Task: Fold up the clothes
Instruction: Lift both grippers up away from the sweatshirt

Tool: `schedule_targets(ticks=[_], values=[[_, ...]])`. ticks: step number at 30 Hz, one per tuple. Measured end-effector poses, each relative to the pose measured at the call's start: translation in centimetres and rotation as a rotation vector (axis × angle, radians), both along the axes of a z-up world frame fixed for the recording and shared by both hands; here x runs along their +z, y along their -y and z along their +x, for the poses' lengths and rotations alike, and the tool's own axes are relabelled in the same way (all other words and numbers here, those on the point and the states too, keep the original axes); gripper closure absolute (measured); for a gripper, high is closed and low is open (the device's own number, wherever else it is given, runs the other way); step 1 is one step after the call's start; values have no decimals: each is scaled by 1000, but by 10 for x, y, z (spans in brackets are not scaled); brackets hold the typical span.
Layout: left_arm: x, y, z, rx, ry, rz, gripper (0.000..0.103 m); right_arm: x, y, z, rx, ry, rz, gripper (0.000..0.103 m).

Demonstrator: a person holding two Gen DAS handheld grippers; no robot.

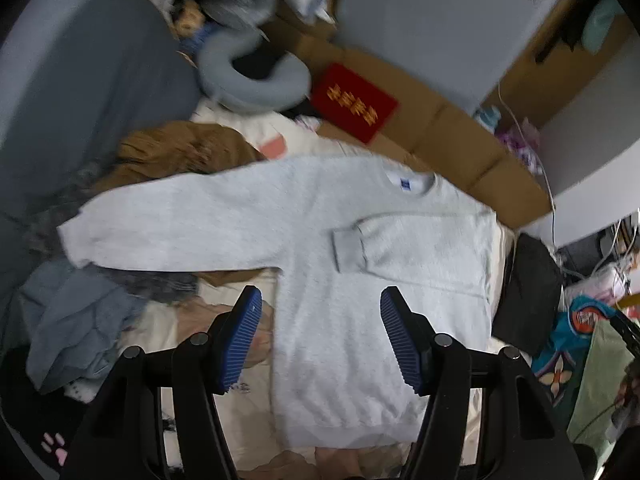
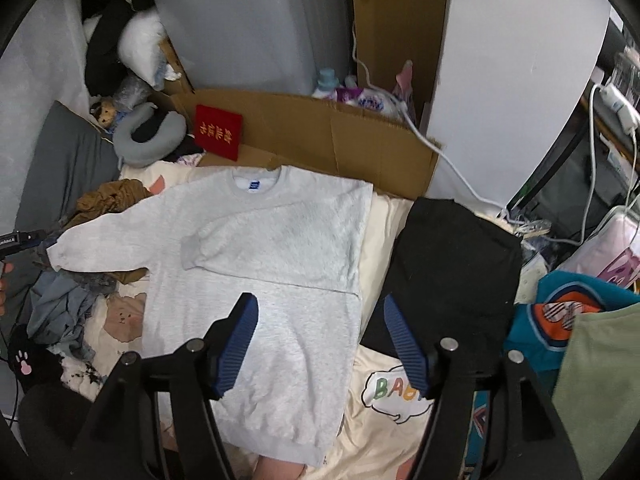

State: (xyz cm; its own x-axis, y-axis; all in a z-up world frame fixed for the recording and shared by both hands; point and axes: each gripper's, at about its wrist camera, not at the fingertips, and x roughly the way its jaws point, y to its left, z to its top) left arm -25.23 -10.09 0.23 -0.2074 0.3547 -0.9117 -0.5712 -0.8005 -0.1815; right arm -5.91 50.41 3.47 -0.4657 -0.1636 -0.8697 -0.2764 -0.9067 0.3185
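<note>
Cardboard box (image 2: 312, 136), opened flat along the far edge of the bed: holds a red booklet (image 2: 218, 132) with gold lettering propped against its wall; bottles and packets (image 2: 360, 94) sit behind its rim.

Sweatshirt (image 2: 256, 264), pale grey, task item: lies flat on the cream printed bedsheet (image 2: 384, 400), collar toward the box, one sleeve folded across the chest, the other stretched out to the side over a heap of brown and blue clothes (image 1: 80, 320).

Left gripper (image 1: 320, 340): jaws well apart, nothing between them, hanging above the sweatshirt's lower half.

Right gripper (image 2: 320, 344): jaws well apart, empty, above the sweatshirt's hem side.

Right wrist view only: black garment (image 2: 456, 264) seen whole beside the sweatshirt, white cable (image 2: 440, 152) trailing over the box, green cloth (image 2: 596, 380).

Left wrist view: blurred; shows the outstretched sleeve's cuff more fully.

Nearby: grey neck pillow (image 2: 150, 140), small doll (image 2: 105, 114), teal patterned fabric (image 2: 560, 312).
</note>
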Motion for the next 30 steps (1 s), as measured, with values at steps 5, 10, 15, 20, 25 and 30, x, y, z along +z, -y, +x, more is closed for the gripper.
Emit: schedule_targets(ticks=[5, 10, 15, 20, 25, 30], values=[[34, 34, 6, 22, -34, 31, 30, 37, -1, 12, -8, 5, 10, 39], [59, 59, 12, 4, -43, 58, 16, 63, -8, 29, -55, 14, -26, 35], [82, 80, 19, -23, -65, 61, 16, 77, -15, 39, -85, 19, -58, 33], [101, 100, 21, -26, -99, 59, 16, 87, -23, 47, -143, 7, -89, 33], [107, 121, 11, -1, -94, 70, 16, 92, -20, 49, -149, -9, -115, 33], [105, 141, 3, 13, -88, 96, 16, 90, -7, 44, -145, -22, -122, 33]])
